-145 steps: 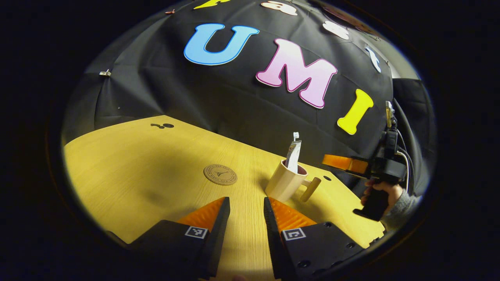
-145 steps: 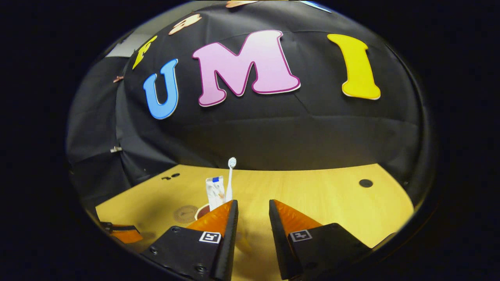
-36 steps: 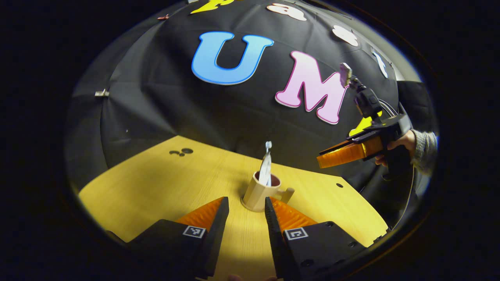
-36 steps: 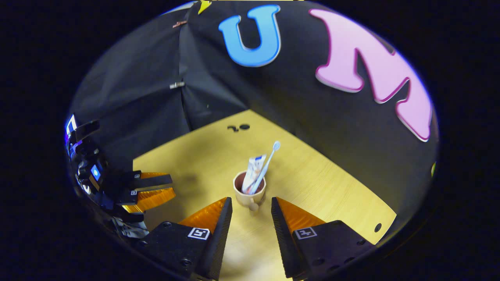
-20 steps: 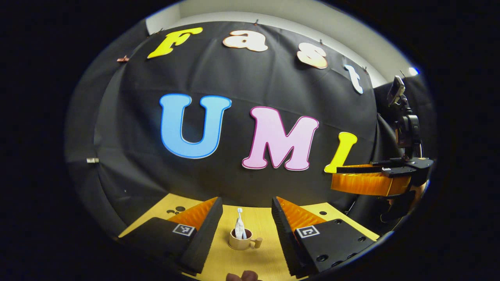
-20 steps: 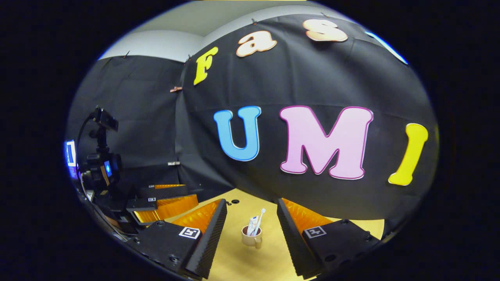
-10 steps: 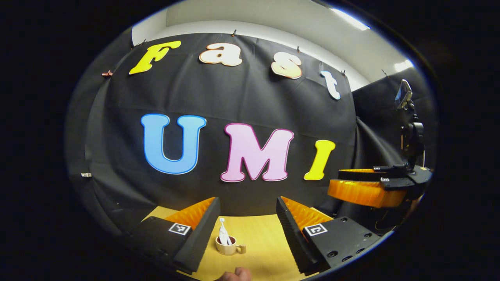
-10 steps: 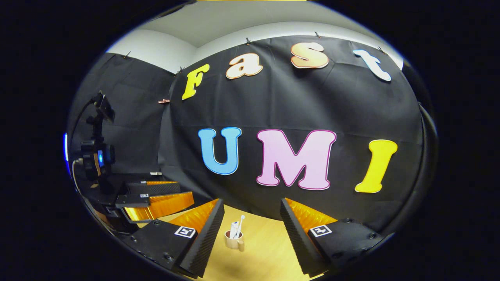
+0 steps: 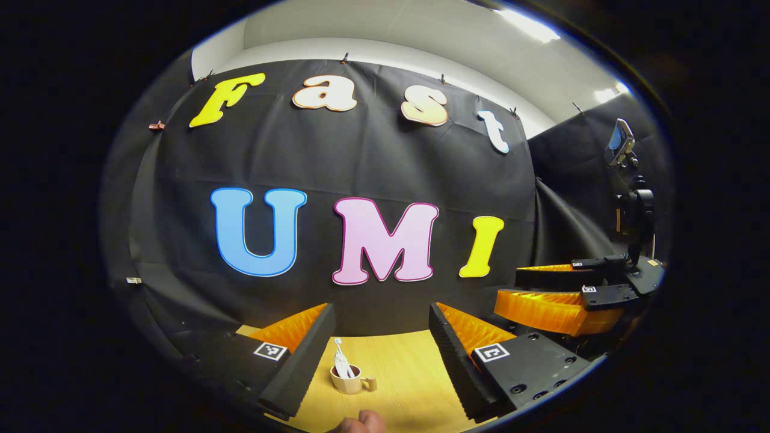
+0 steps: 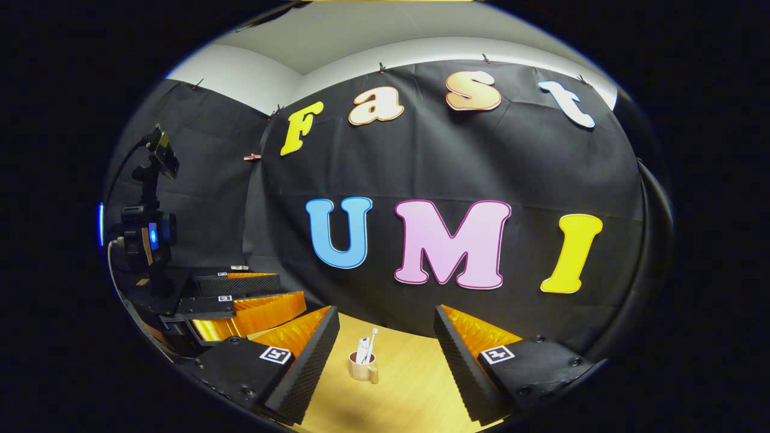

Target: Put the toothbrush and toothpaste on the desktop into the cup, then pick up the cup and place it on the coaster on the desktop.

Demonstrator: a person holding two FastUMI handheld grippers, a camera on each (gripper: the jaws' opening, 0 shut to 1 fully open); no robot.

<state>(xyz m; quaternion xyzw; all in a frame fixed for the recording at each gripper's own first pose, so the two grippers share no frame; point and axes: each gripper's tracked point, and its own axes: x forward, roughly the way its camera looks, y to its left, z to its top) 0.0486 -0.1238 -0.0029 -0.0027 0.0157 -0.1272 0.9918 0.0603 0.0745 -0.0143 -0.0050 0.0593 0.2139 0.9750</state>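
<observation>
Grippers left [image 9: 378, 337] and right [image 10: 386, 334] hang wide open, empty, level above the cup [image 9: 347, 381].

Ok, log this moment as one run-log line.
left gripper: open, raised | right gripper: open, raised | cup: upright on desktop, far below | toothbrush and toothpaste: in cup | coaster: cannot tell

I'm working in a recording booth, a lab setup: black cloth [image 10: 457, 156] clipped up as the wall, plain white room wall [image 10: 252, 72] and ceiling light [image 9: 529, 24] above it, a bare wooden desk [image 10: 409, 385], and camera-bearing rigs.
</observation>
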